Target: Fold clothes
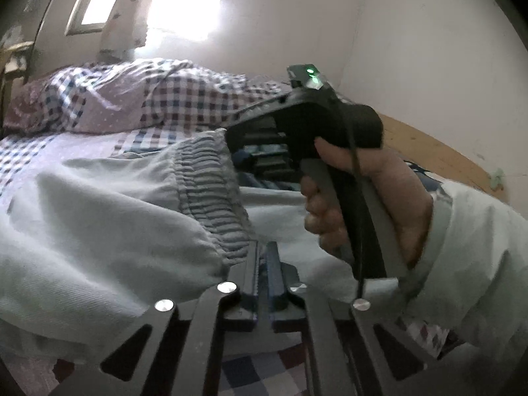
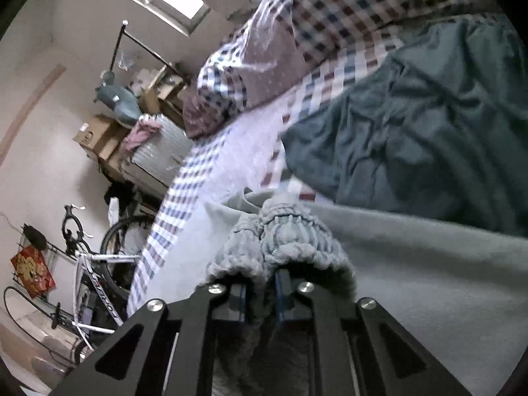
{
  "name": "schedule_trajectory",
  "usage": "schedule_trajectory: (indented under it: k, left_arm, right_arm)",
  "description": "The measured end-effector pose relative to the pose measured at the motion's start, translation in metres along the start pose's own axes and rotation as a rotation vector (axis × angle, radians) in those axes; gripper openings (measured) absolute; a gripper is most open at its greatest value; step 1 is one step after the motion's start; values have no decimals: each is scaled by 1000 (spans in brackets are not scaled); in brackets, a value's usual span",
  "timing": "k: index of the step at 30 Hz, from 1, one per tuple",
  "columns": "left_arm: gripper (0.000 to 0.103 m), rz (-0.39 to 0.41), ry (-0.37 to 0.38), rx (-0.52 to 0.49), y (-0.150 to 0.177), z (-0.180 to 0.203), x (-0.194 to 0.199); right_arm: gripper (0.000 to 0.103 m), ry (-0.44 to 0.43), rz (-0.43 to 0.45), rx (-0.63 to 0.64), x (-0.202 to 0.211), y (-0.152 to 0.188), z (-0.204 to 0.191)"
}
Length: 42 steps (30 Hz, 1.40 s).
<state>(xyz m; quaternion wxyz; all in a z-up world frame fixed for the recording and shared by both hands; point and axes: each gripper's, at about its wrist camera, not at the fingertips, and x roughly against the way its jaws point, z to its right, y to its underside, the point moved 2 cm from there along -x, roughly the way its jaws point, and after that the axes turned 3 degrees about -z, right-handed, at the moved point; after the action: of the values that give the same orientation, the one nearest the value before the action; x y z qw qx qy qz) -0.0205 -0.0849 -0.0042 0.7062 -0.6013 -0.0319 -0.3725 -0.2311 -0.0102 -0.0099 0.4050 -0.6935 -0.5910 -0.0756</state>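
Observation:
A pale grey-green garment (image 1: pixel 109 217) with a ribbed elastic waistband (image 1: pixel 211 198) is lifted over the checked bed. My left gripper (image 1: pixel 263 250) is shut on the waistband's edge, the cloth draping to its left. In the left wrist view a hand holds the other gripper's handle (image 1: pixel 333 151) just beyond the cloth. In the right wrist view my right gripper (image 2: pixel 260 283) is shut on the bunched ribbed waistband (image 2: pixel 280 241), and the garment's pale body (image 2: pixel 429 280) spreads to the right. A dark teal garment (image 2: pixel 429 125) lies crumpled on the bed farther off.
The bed has a checked sheet (image 2: pixel 244 142) and a checked quilt (image 1: pixel 184 99) heaped at its far end. A wooden bed frame (image 1: pixel 429 155) meets the white wall. Beside the bed stand a bicycle (image 2: pixel 92 264), cardboard boxes (image 2: pixel 99 138) and a clothes rail (image 2: pixel 138 43).

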Motion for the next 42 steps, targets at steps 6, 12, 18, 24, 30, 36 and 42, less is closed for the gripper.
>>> schedule_trajectory:
  k: [6, 12, 18, 24, 30, 36, 42]
  left_arm:
    - [2, -77, 23, -34, 9, 14, -22]
    - [6, -48, 25, -46, 5, 14, -16]
    - [24, -91, 20, -61, 6, 12, -23]
    - [76, -19, 42, -75, -1, 6, -4]
    - [79, 57, 7, -17, -10, -20, 25]
    - [83, 103, 15, 156, -14, -59, 49]
    - [46, -39, -25, 337, 2, -99, 25]
  right_arm:
    - [12, 28, -19, -33, 6, 1, 15]
    - [12, 41, 8, -48, 23, -1, 29]
    - [26, 112, -102, -110, -6, 3, 62]
    - [46, 199, -83, -83, 30, 6, 51]
    - [50, 260, -8, -85, 73, 26, 40]
    - [50, 121, 48, -46, 83, 46, -11]
    - [26, 63, -11, 34, 45, 65, -54]
